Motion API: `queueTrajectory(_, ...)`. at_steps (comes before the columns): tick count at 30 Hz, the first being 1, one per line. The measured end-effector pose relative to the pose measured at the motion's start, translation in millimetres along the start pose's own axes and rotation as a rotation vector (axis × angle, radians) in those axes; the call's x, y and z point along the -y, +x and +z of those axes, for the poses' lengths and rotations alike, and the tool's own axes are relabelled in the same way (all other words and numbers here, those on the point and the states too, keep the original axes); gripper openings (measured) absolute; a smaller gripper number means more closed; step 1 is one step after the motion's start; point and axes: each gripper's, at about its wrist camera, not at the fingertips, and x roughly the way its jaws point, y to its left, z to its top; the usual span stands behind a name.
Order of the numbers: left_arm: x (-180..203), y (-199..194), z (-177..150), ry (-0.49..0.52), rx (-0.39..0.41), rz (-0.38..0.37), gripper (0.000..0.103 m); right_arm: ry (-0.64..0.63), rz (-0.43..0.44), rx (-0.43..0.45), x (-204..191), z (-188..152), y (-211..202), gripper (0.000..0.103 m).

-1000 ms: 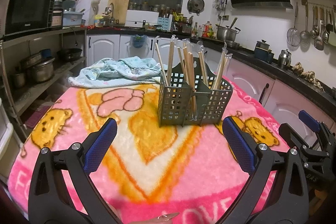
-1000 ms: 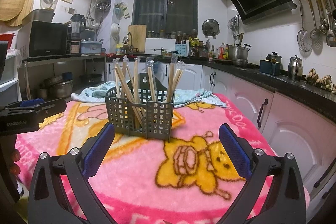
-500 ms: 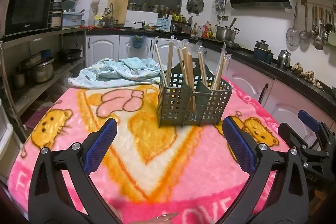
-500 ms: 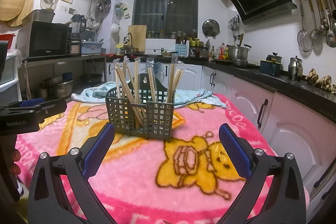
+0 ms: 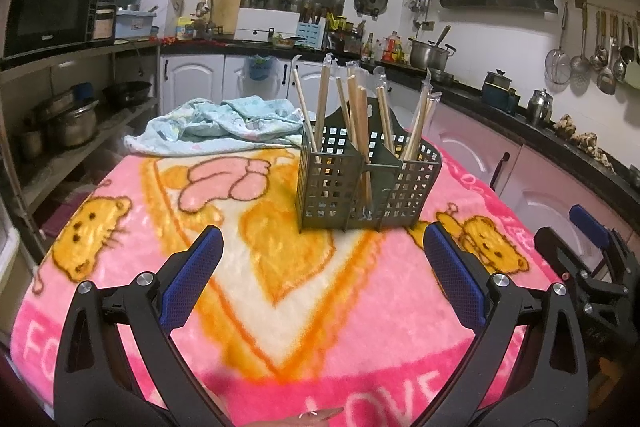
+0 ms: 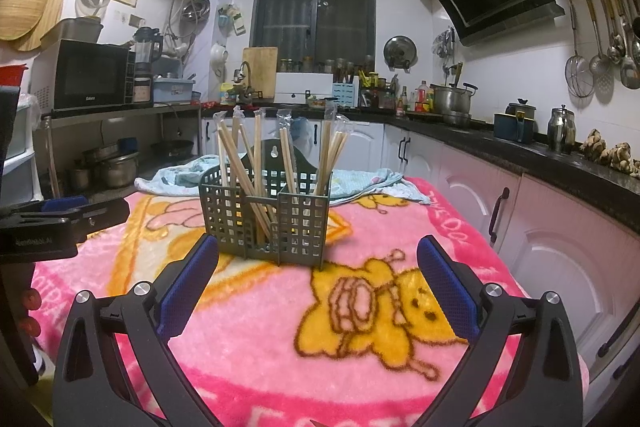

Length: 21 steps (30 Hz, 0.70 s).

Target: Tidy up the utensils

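Centrally on the pink blanket (image 6: 256,359) stands one grey utensil caddy (image 6: 266,223) with roughly ten wrapped chopsticks (image 6: 256,163), overlapping, so the count is uncertain. Both the left gripper (image 5: 320,267) and right gripper (image 6: 316,275) hang spread wide, empty, short of it.

A dark grey-green holder (image 5: 368,187) stands upright on a pink blanket (image 5: 168,211) with yellow cartoon bears. The holder is a plastic box with square holes all over its walls. Thin walls split it into a few small parts. A taller back piece with a hanging hole sticks up behind (image 6: 274,153). Long wooden chopsticks (image 5: 360,131) stand inside, many still in clear plastic sleeves. They lean different ways and poke out high above the rim. The holder sits nearer the far edge of the blanket, just in front of a crumpled light blue cloth (image 5: 224,127).
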Motion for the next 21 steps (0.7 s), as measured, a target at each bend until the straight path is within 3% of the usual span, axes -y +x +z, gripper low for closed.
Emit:
queueTrajectory(15,-5,13,2,-0.018,-0.051,0.003,0.092,0.034,-0.021,-0.003,14,-1,2,0.097)
queueTrajectory(21,-31,26,10,-0.055,-0.086,0.081,0.092,0.056,-0.058,-0.039,28,0,12,0.097)
